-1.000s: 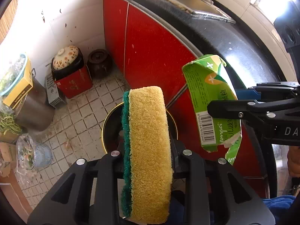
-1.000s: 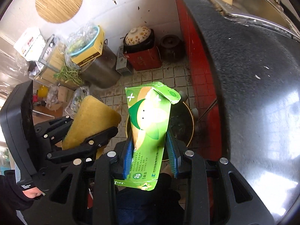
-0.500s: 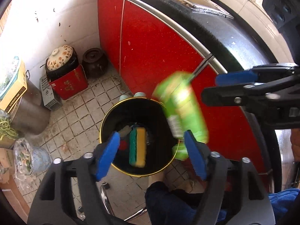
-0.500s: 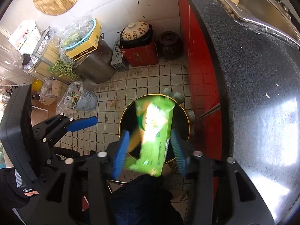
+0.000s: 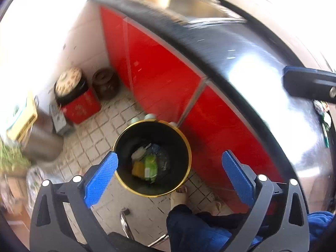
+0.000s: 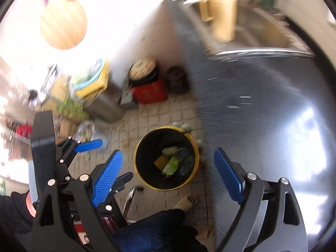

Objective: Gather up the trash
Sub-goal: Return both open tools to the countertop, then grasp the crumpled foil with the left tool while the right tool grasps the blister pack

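A black trash bin with a yellow rim [image 5: 184, 145] [image 6: 196, 147] stands on the tiled floor beside the red cabinet. Inside it lie the yellow sponge [image 5: 137, 168] [image 6: 160, 161] and the green carton [image 5: 150, 167] [image 6: 171, 163], with other scraps. My left gripper [image 5: 169, 174] is open and empty, high above the bin. My right gripper [image 6: 167, 173] is open and empty too, also above the bin. The left gripper also shows at the left of the right wrist view [image 6: 100, 161]. One right finger [image 5: 308, 83] shows at the right edge of the left wrist view.
A black countertop [image 5: 241, 52] [image 6: 262, 105] with a steel sink [image 6: 252, 27] runs along the right, above red cabinet doors [image 5: 159, 71]. A red box with a pot [image 5: 77, 98], a dark jar [image 5: 105, 84], a metal drum [image 6: 105, 103] and bags stand by the wall. The person's foot [image 6: 187, 201] is near the bin.
Both grippers opened and let go; the sponge and the green carton fell into the bin. Both grippers have since risen and swung, and the views are blurred.
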The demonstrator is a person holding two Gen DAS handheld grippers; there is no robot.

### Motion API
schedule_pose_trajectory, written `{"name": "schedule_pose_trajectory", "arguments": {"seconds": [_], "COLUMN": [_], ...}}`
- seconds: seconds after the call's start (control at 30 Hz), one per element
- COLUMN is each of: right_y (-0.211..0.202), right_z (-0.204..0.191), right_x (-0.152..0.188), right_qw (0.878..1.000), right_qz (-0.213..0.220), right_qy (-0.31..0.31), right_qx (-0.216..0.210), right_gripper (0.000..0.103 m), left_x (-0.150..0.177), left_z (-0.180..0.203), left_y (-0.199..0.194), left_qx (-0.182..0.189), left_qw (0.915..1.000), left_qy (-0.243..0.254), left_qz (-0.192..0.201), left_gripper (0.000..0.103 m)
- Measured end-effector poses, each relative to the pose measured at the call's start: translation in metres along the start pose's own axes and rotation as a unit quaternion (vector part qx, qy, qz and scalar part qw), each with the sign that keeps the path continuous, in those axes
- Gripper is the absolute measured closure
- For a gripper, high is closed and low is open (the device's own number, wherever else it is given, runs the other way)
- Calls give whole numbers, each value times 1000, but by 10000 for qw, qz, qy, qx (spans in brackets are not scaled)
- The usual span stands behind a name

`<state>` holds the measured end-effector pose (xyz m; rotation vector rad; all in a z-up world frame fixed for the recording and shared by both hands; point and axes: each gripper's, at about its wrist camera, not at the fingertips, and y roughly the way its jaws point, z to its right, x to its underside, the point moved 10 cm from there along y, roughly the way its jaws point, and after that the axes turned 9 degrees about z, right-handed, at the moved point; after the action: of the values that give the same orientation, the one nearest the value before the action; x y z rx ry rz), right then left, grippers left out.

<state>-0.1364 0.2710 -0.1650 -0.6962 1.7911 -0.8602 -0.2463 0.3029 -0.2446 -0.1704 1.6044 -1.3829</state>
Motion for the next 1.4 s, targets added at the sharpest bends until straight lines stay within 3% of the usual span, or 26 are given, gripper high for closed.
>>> {"name": "schedule_pose_trajectory", "arguments": {"seconds": [0.13,0.2,0.27,0.37,0.47,0.6,0.73,0.87,1.2,1.4], "right_y": [-74,-115,-149,-208,-267,-316,-340,-343,-308,-268], "right_z": [75,119,153,203,245,274,289,303,360,417], "right_x": [6,19,35,73,122,178,217,227,219,223], "right_qw": [9929,9826,9702,9415,9050,8669,8395,8312,8371,8307], "right_qz": [553,790,978,1268,1488,1701,1842,1893,1661,1249], "right_qy": [686,1128,1487,2117,2786,3441,3949,4161,4374,4659], "right_qx": [795,1243,1643,2297,2850,3179,3245,3164,2836,2780], "right_gripper": [16,16,16,16,16,16,16,16,16,23], "left_x": [-29,-39,-49,-53,-53,-44,-37,-35,-48,-49], "left_z": [78,122,178,254,324,394,428,451,498,535], "left_y": [-11,-14,-18,-23,-31,-43,-45,-35,23,72], "left_qx": [545,906,1317,1797,2211,2610,2797,2806,2774,2770], "left_qw": [9960,9900,9783,9560,9332,9074,8913,8818,8711,8526], "left_qy": [675,1041,1555,2282,2799,3261,3540,3763,4031,4416], "left_qz": [225,302,367,413,440,463,454,457,421,356], "left_gripper": [7,7,7,7,7,7,7,7,7,7]}}
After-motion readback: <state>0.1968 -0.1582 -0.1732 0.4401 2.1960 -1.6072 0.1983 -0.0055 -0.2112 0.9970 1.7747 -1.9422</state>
